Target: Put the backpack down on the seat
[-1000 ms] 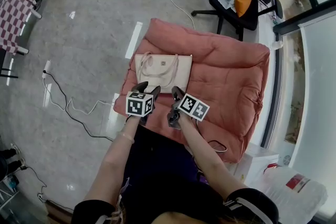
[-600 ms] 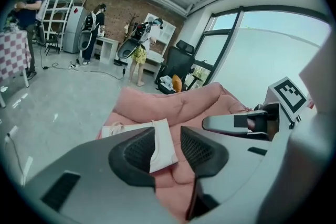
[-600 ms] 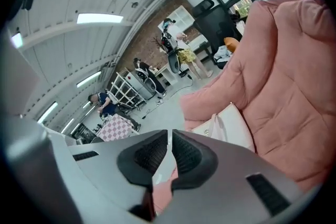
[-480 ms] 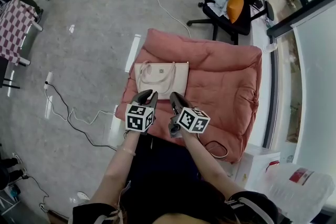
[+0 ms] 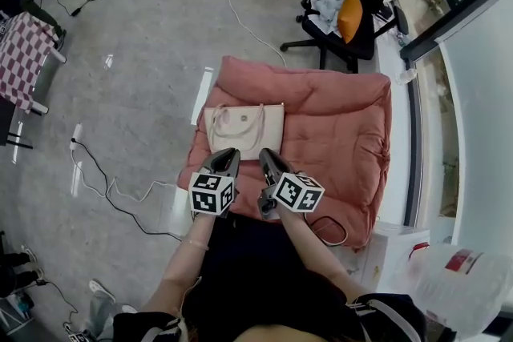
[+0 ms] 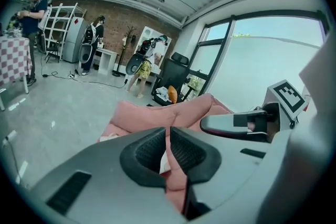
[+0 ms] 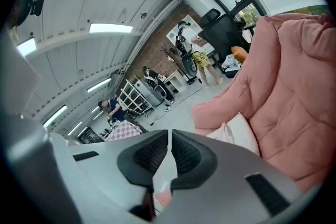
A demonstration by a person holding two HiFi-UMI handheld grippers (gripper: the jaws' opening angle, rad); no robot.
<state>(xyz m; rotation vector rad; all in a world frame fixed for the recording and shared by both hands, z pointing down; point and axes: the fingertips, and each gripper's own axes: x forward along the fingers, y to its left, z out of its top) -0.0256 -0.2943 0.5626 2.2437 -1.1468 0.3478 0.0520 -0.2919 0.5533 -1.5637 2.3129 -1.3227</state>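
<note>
The backpack (image 5: 244, 128) lies flat on the seat (image 5: 341, 120), just ahead of both sets of fingers and apart from them, with its near edge close to their tips. It is a pale cream, flat, rectangular bag. Two thin looped straps of the same colour lie across its upper face. It sits on the left part of the padded salmon-pink seat, which spreads well off to the right of the fingers. The left gripper (image 5: 226, 157) hangs over the seat's near edge, its fingers closing and almost together, with nothing between them. The right gripper (image 5: 269, 159) is just beside it; its fingers are together and empty, and in its own view the cream bag shows to their right.
</note>
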